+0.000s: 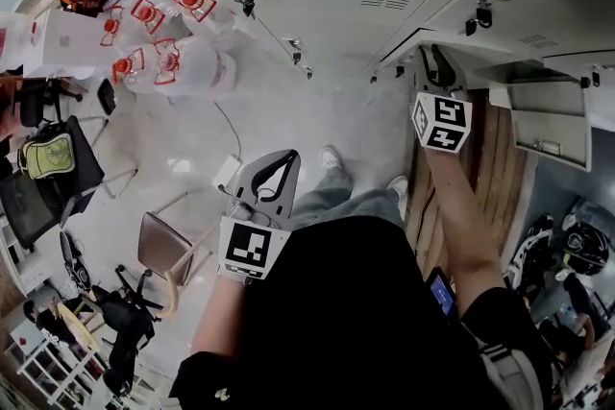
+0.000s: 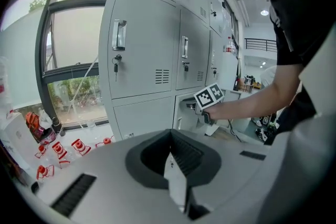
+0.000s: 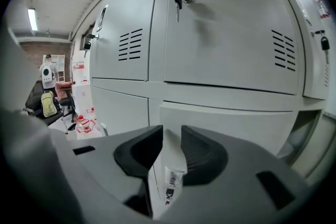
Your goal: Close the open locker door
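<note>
A bank of grey lockers (image 3: 220, 34) fills the right gripper view, with keys hanging in the upper locks. The low locker door (image 3: 236, 123) stands ajar, a dark gap showing at its right side. My right gripper (image 3: 170, 131) is shut on that door's pale left edge, which runs down between the two black pads. In the left gripper view the right gripper (image 2: 193, 107) reaches into the low locker row by the door (image 2: 180, 122). Overhead, its marker cube (image 1: 442, 122) sits close to the lockers. My left gripper (image 1: 277, 163) hangs at waist height, shut and holding nothing (image 2: 170, 134).
A pale panel with a handle (image 1: 543, 120) juts out right of my right arm, above a wooden floor strip (image 1: 485, 158). Chairs (image 1: 159, 245) and a backpack (image 1: 48, 154) stand to the left. Red-and-white items (image 1: 159, 14) lie on the floor by the window.
</note>
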The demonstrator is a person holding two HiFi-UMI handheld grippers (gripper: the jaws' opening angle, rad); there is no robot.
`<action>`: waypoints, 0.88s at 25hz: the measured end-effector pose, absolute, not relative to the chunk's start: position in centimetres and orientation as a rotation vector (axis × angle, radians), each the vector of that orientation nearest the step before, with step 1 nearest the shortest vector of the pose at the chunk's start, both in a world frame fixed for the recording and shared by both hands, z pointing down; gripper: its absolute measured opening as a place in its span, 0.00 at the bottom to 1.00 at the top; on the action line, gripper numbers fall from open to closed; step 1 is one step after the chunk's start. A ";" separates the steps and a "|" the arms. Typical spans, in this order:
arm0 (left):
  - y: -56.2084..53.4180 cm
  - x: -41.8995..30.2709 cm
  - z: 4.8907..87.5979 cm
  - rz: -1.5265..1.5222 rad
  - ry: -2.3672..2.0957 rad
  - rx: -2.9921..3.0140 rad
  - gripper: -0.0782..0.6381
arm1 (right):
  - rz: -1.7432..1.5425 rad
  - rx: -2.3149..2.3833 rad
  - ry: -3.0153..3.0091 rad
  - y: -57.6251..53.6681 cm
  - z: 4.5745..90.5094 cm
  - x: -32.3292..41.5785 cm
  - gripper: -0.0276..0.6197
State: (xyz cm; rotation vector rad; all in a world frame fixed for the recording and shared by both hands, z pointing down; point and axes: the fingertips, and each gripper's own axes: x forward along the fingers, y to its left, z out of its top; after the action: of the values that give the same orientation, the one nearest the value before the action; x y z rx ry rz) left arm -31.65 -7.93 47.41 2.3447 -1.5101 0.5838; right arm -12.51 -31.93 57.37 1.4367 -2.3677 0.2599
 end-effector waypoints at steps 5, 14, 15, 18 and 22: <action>-6.7 -31.6 47.2 0.591 -1.532 2.326 0.14 | 0.206 1.423 -2.359 -33.2 57.8 -12.7 0.20; -5.4 -31.3 47.1 0.582 -1.558 2.310 0.14 | 0.180 1.400 -2.356 -33.9 58.0 -13.1 0.22; -5.4 -31.2 47.1 0.577 -1.560 2.310 0.14 | 0.182 1.396 -2.356 -33.8 58.0 -13.0 0.22; -5.3 -30.5 46.8 0.575 -1.555 2.327 0.14 | 0.190 1.399 -2.362 -33.3 57.6 -12.6 0.22; -5.4 -29.3 46.1 0.546 -1.543 2.351 0.14 | 0.193 1.379 -2.383 -31.4 56.7 -11.9 0.22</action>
State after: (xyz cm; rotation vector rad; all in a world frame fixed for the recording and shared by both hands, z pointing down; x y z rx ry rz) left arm -29.34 -5.38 46.09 2.3507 -1.5426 0.5457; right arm -11.85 -31.35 56.66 1.3786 -2.3834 0.1928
